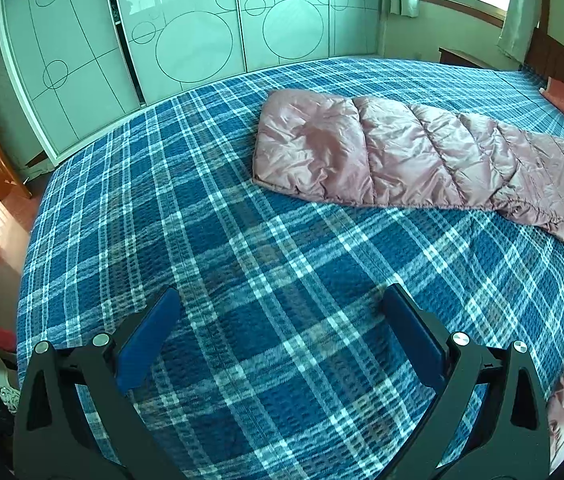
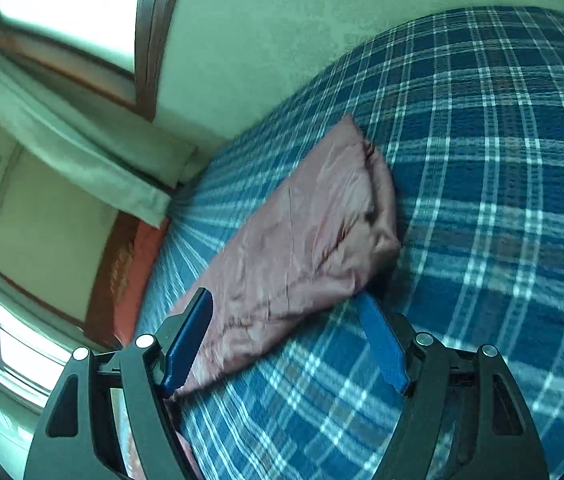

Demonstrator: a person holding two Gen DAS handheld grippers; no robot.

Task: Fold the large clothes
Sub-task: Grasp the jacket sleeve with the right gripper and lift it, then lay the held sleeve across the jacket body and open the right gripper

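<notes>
Your left hand-held gripper [image 1: 279, 304] hangs spread over the waffle-textured plaid bedspread [image 1: 241, 240], while your right hand-held gripper [image 2: 286, 300] stands spread around the shiny, quilted pink jacket [image 2: 302, 232].

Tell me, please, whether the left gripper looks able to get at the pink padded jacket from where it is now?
Probably yes. The left gripper has its jaws wide open over bare plaid bedspread, and nothing lies between it and the jacket. The jacket is still some way ahead, so it would have to travel forward first.
</notes>
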